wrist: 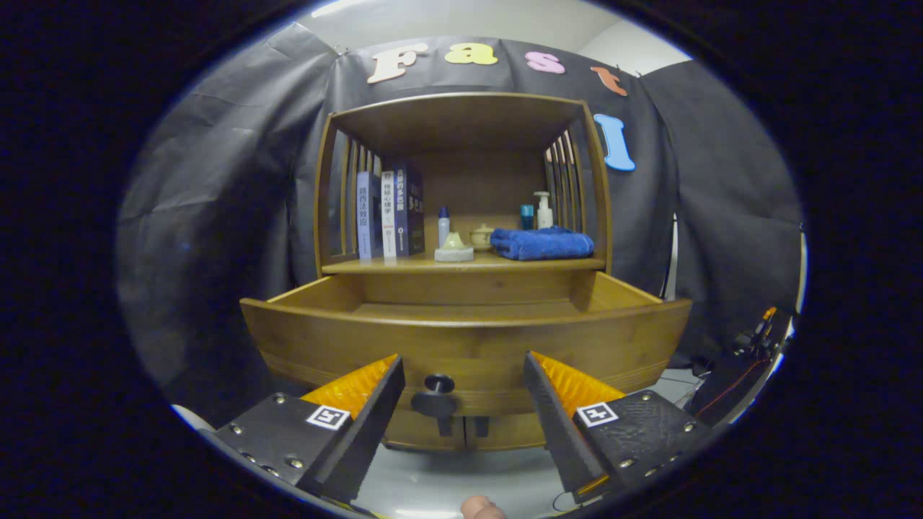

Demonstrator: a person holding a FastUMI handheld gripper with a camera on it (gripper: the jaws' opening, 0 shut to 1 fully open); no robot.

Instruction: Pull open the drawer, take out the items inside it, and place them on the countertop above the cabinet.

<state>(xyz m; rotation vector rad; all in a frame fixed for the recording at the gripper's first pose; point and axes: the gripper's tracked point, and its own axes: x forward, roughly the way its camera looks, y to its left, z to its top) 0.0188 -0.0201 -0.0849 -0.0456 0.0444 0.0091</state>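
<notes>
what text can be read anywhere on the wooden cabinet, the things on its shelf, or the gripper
"路西法效应": seems to run down the pale blue book spine, small and uncertain.
White book spine, dark navy book spine: print too blurred to read.
White pump bottle: nothing legible.
Square black-and-white marker on each finger of the open gripper, which flanks the black drawer knob untouched: pattern, no words.

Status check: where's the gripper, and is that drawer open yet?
Gripper open, fingers either side of the drawer knob, not pressing it. Drawer pulled out; its contents hidden behind the front panel. Nothing in the way.
</notes>
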